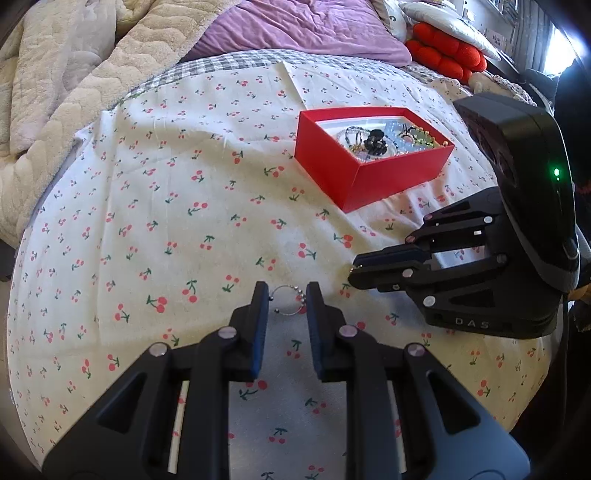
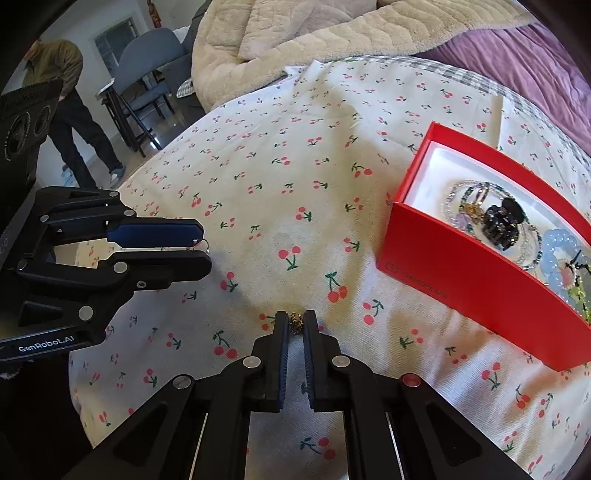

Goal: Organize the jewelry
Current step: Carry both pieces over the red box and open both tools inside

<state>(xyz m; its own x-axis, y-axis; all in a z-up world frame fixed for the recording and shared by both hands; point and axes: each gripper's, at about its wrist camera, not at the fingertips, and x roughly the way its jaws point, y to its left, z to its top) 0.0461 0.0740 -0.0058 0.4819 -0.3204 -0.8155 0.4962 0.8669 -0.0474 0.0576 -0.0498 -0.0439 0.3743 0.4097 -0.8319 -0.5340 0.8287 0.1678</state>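
A red box (image 1: 373, 162) (image 2: 476, 266) sits on the cherry-print sheet (image 1: 184, 206) and holds several pieces: a black hair clip (image 2: 502, 223), a blue bead bracelet (image 2: 563, 254), clear bead bracelets. My left gripper (image 1: 287, 297) (image 2: 201, 245) is closed on a thin silver beaded ring (image 1: 288, 301), its jaws touching the ring's two sides. My right gripper (image 2: 296, 323) (image 1: 352, 267) is shut on a small gold jewelry piece (image 2: 296, 324) just above the sheet, in front of the box.
A cream quilted blanket (image 1: 55, 92) and a purple cover (image 1: 303, 33) lie at the far side of the bed. Red cushions (image 1: 447, 51) are at the back right. A person (image 2: 70, 122) and a chair (image 2: 144, 77) stand beyond the bed's edge.
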